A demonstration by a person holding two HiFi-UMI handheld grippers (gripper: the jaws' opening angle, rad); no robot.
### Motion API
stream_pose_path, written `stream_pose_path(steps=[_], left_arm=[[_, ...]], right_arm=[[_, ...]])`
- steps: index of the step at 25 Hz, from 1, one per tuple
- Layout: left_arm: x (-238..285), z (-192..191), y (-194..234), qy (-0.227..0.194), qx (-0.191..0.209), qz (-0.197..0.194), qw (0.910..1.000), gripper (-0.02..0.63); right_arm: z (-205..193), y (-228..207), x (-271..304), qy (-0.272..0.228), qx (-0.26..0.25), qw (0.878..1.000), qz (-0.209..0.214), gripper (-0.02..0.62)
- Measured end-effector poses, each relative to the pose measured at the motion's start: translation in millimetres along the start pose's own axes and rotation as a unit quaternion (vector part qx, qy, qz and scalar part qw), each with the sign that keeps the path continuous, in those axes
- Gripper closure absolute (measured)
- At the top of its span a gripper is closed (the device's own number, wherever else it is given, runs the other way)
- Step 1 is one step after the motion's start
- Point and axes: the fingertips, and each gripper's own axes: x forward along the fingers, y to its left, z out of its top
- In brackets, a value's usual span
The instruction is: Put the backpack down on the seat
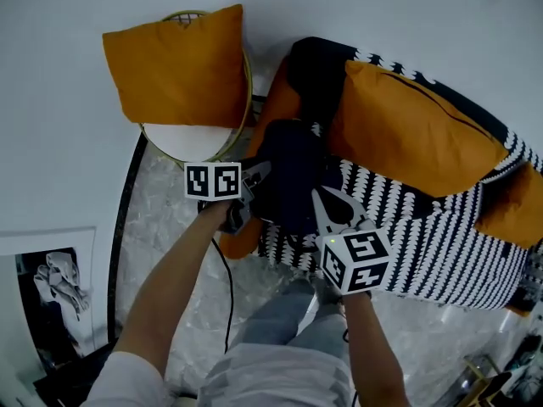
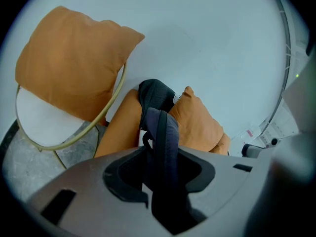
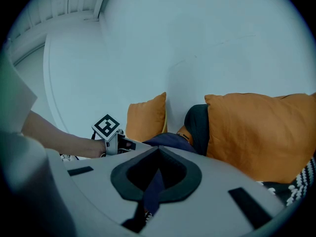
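A dark navy backpack (image 1: 293, 172) rests on the left end of the sofa seat (image 1: 441, 244), which has a black-and-white patterned cover. At the bag's left side is my left gripper (image 1: 254, 189). One navy strap (image 2: 160, 132) runs up between its jaws, which stand open with dark gaps on both sides of the strap. My right gripper (image 1: 327, 214) is at the bag's near right side, shut on a thin blue strap (image 3: 154, 191). The bag's top (image 3: 170, 139) shows just beyond those jaws.
Behind the bag are a large orange cushion (image 1: 416, 134) and a dark cushion (image 1: 318, 66). An orange armrest pad (image 1: 276, 100) lies at the sofa's left end. A round chair (image 1: 182, 142) with another orange cushion (image 1: 174, 62) stands to the left. A cable (image 1: 227, 287) crosses the marble floor.
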Motion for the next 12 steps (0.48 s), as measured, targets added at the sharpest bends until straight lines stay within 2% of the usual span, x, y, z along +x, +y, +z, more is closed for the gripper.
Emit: stream_pose_path(steps=[3,12], left_arm=[[-7.7,2.2,6.9,-0.006,0.015,0.024,0.9996,0.448],[-43.8,7.7,-7.2,-0.042,0.008,0.032,0.9986,0.443]], right_arm=[[0.9,3.7,0.3,0.0,-0.006,1.0,0.006,0.594],[9.0,24.7,-16.3,-0.001,-0.02,1.0,0.02,0.594]])
